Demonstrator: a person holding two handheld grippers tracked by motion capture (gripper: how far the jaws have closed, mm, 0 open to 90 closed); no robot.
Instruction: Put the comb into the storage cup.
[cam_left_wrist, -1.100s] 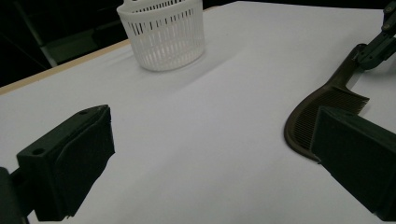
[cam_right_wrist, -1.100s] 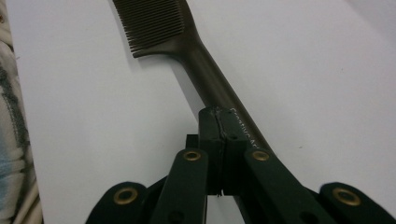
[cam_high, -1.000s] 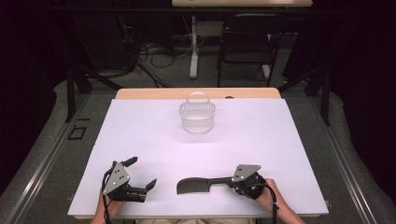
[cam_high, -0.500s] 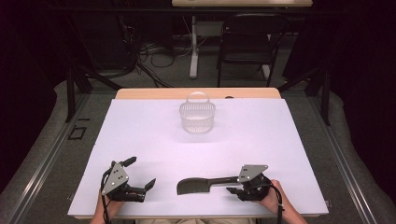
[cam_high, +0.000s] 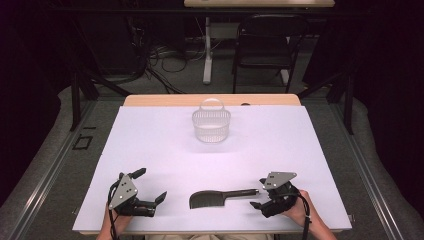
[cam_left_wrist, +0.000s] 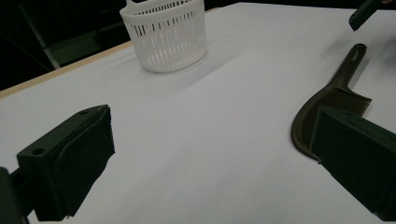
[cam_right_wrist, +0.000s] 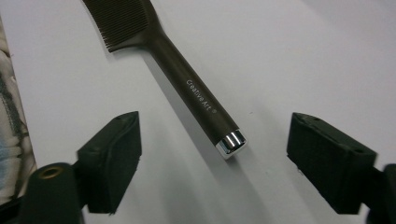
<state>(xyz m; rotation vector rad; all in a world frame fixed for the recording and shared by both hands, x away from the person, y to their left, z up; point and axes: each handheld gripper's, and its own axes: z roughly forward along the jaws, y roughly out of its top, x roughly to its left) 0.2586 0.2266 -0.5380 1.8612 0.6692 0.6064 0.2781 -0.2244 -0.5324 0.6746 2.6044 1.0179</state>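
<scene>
A dark brown comb lies flat on the white table near its front edge, handle pointing right. My right gripper sits just right of the handle, and its jaws have just been opening. In the right gripper view the comb ends in a chrome cap between the wide jaws of that gripper, untouched by either pad. My left gripper rests open at the front left, with nothing between its jaws. From the left gripper the comb lies to the right.
A white slatted basket with a handle stands at the back middle of the table, also ahead of the left gripper as the basket. Behind the table are a black chair, a desk leg and cables on the floor.
The right gripper's jaws opened off the comb's handle, and the gripper drew back a little to the right. The comb stays on the table. The left gripper has not moved.
</scene>
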